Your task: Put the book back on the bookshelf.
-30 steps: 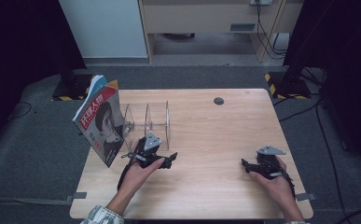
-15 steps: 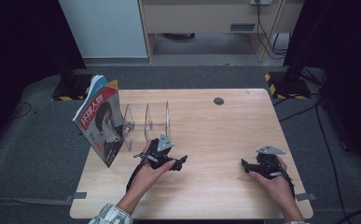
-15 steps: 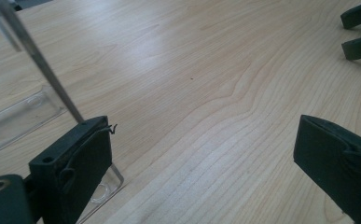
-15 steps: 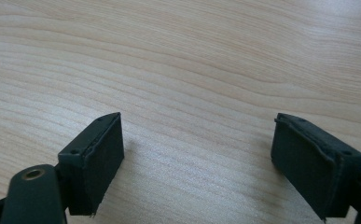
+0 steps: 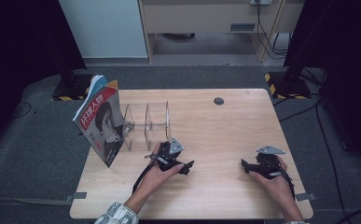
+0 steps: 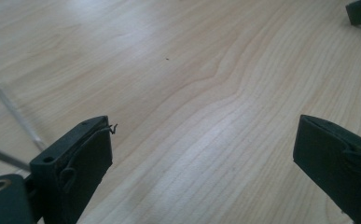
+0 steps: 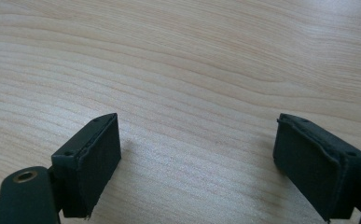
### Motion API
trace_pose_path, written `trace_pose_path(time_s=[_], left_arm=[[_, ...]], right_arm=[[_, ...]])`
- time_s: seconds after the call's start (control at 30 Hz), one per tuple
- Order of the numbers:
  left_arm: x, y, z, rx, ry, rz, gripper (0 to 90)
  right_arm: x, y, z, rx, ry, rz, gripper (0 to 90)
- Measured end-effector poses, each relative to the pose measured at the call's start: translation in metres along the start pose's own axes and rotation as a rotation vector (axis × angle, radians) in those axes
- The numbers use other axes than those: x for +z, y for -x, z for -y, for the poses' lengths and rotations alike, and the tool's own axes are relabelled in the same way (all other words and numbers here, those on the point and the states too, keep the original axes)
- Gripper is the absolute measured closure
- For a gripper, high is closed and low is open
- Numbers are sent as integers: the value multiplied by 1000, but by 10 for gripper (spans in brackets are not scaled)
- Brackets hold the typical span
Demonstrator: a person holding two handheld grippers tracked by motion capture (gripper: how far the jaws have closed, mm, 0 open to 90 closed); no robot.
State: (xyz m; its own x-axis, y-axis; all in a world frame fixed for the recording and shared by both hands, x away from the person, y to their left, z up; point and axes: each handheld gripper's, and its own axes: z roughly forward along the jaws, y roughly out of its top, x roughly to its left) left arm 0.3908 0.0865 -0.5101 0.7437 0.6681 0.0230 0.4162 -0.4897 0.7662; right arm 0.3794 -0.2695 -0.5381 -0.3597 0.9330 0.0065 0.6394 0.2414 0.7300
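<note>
The thin, floppy glossy magazine leans on the left end of the clear acrylic divider rack at the worktop's far left; grasp its spine edge. The left hand-held gripper, spread and empty, has shifted rightward away from the rack. The right hand-held gripper, also empty, has just been opening.

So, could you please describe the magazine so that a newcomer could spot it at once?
Start at the wooden table and go to its left edge. There, leaning against the clear divider rack, stands the magazine. It is the only printed thing there, with a face and a red title on its cover.
</note>
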Motion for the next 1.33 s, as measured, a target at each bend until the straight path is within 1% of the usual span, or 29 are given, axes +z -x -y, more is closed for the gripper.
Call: trace_pose_path(time_s=[0.07, 0.13, 0.2, 0.3, 0.4, 0.6, 0.7, 0.77, 0.83, 0.87, 1.17, 1.2, 1.27, 1.33], left_arm=[[3, 5, 0, 15, -17, 27, 31], [7, 10, 1, 30, -43, 40, 27], [10, 13, 2, 33, -54, 43, 28], [14, 16, 1, 18, -59, 45, 32], [20, 19, 0, 25, -67, 45, 35], [35, 32, -2, 48, -93, 48, 38], [40, 35, -2, 45, -100, 52, 38], [41, 35, -1, 36, -98, 59, 31], [41, 34, -1, 36, -96, 61, 28], [42, 34, -1, 25, -93, 61, 27], [42, 33, -1, 18, -95, 64, 16], [42, 32, -1, 24, -98, 63, 15], [42, 32, -1, 15, -96, 61, 13], [42, 32, -1, 14, -99, 56, 9]], right_arm=[[0, 0, 0, -6, -2, -4, 150], [0, 0, 0, -7, -2, -4, 149], [0, 0, 0, -8, -2, -4, 149], [0, 0, 0, -8, -3, -5, 148], [0, 0, 0, -8, -2, -4, 148], [0, 0, 0, -9, -5, -5, 146], [0, 0, 0, -7, -5, -5, 143], [0, 0, 0, -6, -2, -4, 142], [0, 0, 0, -6, -2, -3, 142], [0, 0, 0, -6, -2, -3, 142], [0, 0, 0, -8, -4, -3, 142], [0, -1, 0, -7, -3, -3, 142], [0, -1, 1, -7, -2, -3, 142], [0, -1, 1, -7, -1, -3, 141]])
